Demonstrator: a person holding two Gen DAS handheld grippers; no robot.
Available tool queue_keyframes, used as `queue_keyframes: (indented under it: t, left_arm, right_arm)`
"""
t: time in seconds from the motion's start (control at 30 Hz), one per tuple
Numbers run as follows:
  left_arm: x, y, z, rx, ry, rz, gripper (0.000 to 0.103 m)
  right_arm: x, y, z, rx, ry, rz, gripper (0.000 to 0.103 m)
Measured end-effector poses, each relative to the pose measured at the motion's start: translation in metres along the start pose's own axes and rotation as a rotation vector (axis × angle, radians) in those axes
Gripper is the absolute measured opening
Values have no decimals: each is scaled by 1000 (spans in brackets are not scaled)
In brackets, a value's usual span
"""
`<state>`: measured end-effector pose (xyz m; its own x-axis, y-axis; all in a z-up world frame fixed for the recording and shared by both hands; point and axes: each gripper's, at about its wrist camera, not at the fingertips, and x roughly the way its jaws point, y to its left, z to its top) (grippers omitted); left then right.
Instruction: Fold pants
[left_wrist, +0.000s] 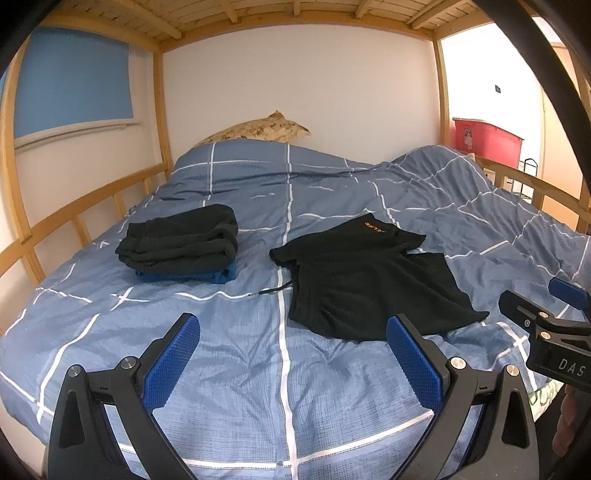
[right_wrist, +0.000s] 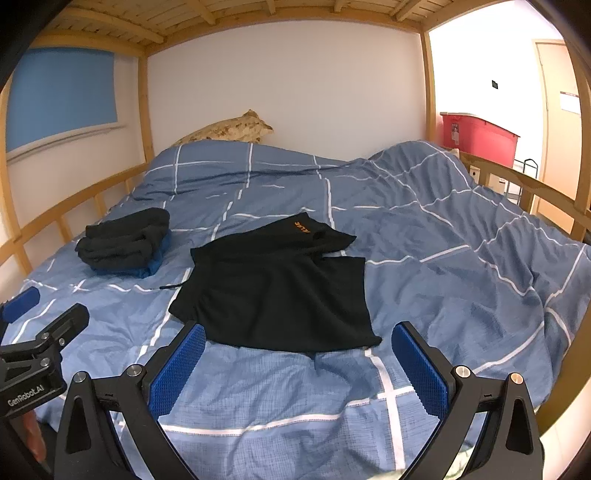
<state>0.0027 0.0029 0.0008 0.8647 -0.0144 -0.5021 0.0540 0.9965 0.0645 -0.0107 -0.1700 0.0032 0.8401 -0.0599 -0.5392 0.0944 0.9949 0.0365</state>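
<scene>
Black pants (left_wrist: 365, 280) (right_wrist: 280, 288) with a small orange logo lie on the blue checked duvet, partly folded, a drawstring trailing at their left edge. My left gripper (left_wrist: 293, 334) stands open just short of their near hem, nothing between its blue pads. My right gripper (right_wrist: 298, 341) is open too, its tips at the near hem of the pants, empty. Each gripper shows at the side of the other's view: the right gripper (left_wrist: 546, 302) and the left gripper (right_wrist: 40, 314).
A stack of folded dark clothes (left_wrist: 181, 242) (right_wrist: 123, 240) on a blue garment sits at the left of the bed. Wooden bunk rails (left_wrist: 74, 218) run along the left and right. The duvet bunches up at back right (right_wrist: 424, 166). A red bin (right_wrist: 476, 134) stands beyond.
</scene>
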Motion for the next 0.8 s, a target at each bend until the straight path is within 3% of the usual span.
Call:
queue_keyframes:
  t: [0.27, 0.43, 0.6, 0.8]
  left_arm:
    - [34, 1, -17, -3, 49, 0, 102]
    - [65, -2, -20, 42, 58, 11, 94]
    - [96, -7, -16, 74, 83, -24, 89]
    - [139, 9, -6, -2, 175, -63, 84]
  right_arm:
    - [36, 0, -11, 9, 55, -19, 102]
    - [68, -5, -24, 17, 79, -55, 102]
    - [98, -17, -29, 37, 96, -77, 102]
    - [129, -32, -25, 153, 192, -111, 102]
